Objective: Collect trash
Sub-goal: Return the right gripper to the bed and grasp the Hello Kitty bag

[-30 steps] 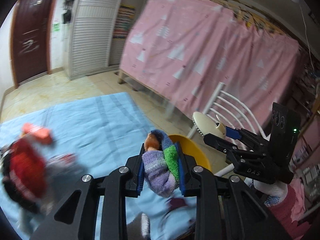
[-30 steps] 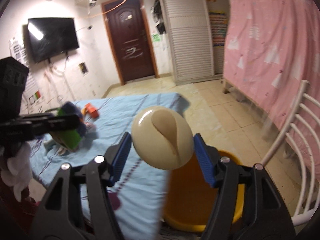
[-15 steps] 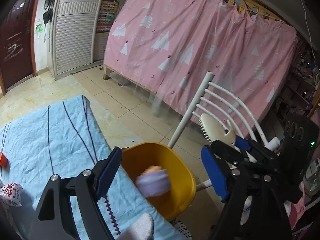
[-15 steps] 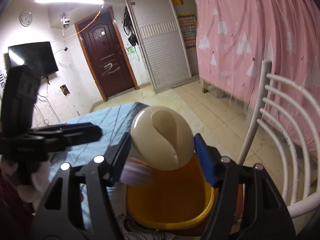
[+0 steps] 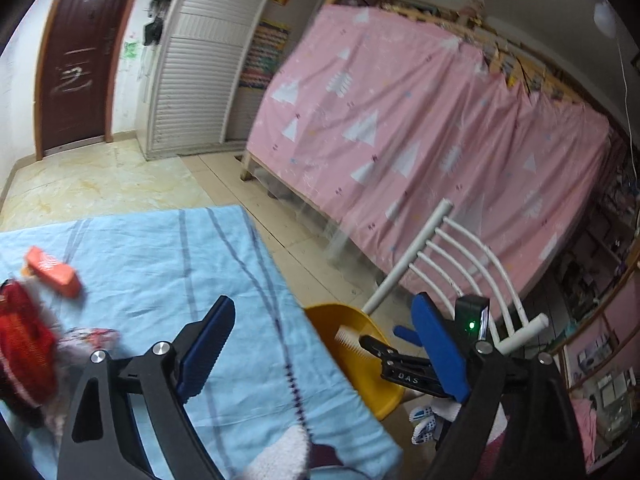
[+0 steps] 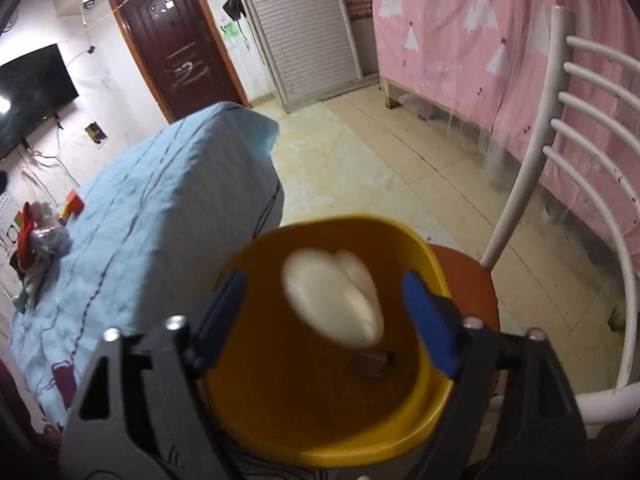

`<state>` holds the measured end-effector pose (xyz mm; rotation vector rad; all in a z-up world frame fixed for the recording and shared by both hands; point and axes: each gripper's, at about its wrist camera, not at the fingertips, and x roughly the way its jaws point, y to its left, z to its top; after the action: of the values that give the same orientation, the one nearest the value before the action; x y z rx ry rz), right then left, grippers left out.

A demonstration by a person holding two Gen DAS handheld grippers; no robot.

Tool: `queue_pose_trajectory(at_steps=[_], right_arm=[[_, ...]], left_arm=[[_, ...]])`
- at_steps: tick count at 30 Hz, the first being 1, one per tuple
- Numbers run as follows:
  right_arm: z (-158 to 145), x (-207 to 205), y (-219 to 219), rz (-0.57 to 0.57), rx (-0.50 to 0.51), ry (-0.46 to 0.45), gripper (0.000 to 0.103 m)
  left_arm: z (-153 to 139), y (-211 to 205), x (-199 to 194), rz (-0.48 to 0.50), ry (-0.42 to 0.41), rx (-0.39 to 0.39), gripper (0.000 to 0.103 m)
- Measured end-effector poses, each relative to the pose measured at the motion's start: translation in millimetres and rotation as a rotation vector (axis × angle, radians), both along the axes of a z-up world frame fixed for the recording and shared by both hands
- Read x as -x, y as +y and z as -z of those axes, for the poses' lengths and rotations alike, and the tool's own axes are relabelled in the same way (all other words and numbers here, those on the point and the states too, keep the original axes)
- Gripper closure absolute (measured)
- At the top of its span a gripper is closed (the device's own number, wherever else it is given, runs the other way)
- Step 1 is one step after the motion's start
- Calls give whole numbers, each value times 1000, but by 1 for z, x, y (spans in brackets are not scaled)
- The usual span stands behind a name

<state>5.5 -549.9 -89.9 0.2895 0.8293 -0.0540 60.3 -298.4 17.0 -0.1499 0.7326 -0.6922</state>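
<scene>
My left gripper (image 5: 324,348) hovers over the edge of the blue bedsheet (image 5: 152,264), its jaws opening with nothing between them. My right gripper (image 6: 328,316) hangs over the yellow bin (image 6: 320,226), its jaws opening too. A cream hairbrush (image 6: 332,300), blurred, is loose between the blue pads (image 6: 430,320) and touches neither. The left wrist view shows the right gripper (image 5: 390,340) at the yellow bin (image 5: 352,376), brush teeth (image 5: 348,338) poking out. Something dark (image 6: 372,360) lies on the bin's bottom. An orange packet (image 5: 52,270) and a red bag (image 5: 24,340) rest on the sheet.
The bin stands on the brown seat (image 6: 472,280) of a white chair (image 6: 520,184) beside the bed. A pink curtain (image 5: 420,140) hangs behind, with tiled floor (image 5: 100,176) and a dark door (image 5: 76,60) beyond. A pile of clothes (image 6: 40,240) lies on the sheet's far side.
The left gripper opened and let a striped sock ball fall into the bin, then swung back toward the sheet. The right gripper sank over the bin and opened off the hairbrush.
</scene>
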Motion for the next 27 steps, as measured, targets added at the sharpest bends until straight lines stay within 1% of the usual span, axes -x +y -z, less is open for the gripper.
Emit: queue_pose_trajectory(at_steps=[4,8,11,18,20,23,27], right_arm=[[-5,-5,12,-13,20,-5,24],[-23,-7,34,-40,44,-41,24],[-39,-12,56,-74,63,-74,24],[-64,-24,103,-159,91,-107,24],[-71,-26,117,-182,92,-118,24],[-79,-30,137,-222,86,-134,19],[-87,-38,167,-281,91,-143,19]], left_arm=[[-6,32,0,-69,-3,18,20],[-9,67,-1,-141,-14,15,20],[-10,89,-1,-180,-18,17,20],[-11,136,0,-255,-29,32,19],[-12,149,2,-278,-36,27,19],[-10,171,5,-316,-37,19,19],[-7,199,5,-364,-32,0,18]])
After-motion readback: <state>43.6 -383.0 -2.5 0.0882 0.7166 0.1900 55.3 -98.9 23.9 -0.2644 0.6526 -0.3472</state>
